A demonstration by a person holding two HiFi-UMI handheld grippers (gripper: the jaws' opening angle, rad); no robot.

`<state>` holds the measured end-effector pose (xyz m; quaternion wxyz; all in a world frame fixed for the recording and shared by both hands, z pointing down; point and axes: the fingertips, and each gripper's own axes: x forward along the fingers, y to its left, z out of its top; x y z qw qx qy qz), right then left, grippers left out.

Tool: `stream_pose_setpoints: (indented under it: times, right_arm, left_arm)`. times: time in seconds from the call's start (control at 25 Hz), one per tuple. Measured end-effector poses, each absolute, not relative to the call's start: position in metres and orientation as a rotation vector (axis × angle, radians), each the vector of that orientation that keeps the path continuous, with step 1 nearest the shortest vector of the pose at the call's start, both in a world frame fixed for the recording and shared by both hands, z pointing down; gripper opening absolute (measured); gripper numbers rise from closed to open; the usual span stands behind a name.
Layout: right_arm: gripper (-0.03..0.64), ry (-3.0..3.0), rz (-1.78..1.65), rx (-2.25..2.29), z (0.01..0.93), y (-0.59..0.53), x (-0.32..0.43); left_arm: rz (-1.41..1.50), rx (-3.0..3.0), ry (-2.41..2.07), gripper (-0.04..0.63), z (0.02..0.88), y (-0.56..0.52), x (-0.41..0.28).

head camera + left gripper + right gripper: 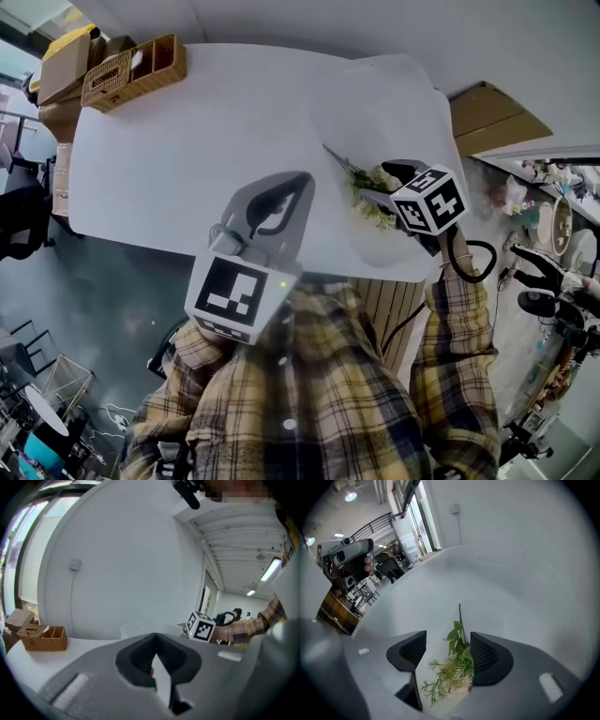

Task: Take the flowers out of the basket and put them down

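Note:
A sprig of flowers [375, 194] with green leaves and pale blooms lies on a white sheet [394, 103] at the right end of the white table [206, 141]. My right gripper [386, 185] points steeply down over it and is open. In the right gripper view the sprig [457, 660] lies between the jaws, close to the right-hand pad [485, 658] and clear of the other pad. The wicker basket [131, 70] stands at the far left corner. My left gripper [302, 180] hovers over the table's near edge, its tips together and nothing held.
In the left gripper view [156, 635] the basket [42, 638] stands far off to the left and the right gripper's marker cube [201, 626] shows to the right. Cardboard boxes [66, 61] sit behind the basket. Chairs and clutter surround the table on the floor.

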<state>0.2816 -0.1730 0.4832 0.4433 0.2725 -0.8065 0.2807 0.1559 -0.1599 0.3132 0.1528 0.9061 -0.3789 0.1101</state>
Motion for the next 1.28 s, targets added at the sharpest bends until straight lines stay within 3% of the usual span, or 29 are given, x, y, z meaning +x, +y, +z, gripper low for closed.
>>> stream_pose_setpoints:
  times: [0.48,0.76,1.0,1.28]
  right_arm:
    - [0.362,-1.750,0.768,0.489,0.555,-0.167,0.303]
    - [0.350,-1.672,0.798,0.438,0.580,-0.158,0.310]
    - [0.271,-1.606,0.775,0.420,0.596,-0.154,0.315]
    - [0.082,-1.597,0.714,0.462,0.597,-0.161,0.324]
  left_arm:
    - [0.304,2.579,-1.099,0.000,0.318,-0.167,0.153]
    - [0.295,2.560,-1.113,0.000,0.321,-0.170,0.148]
    - [0.292,2.552,-1.118,0.000,0.322,-0.172,0.146]
    - [0.285,2.557,-1.125,0.000,0.321,-0.175,0.144]
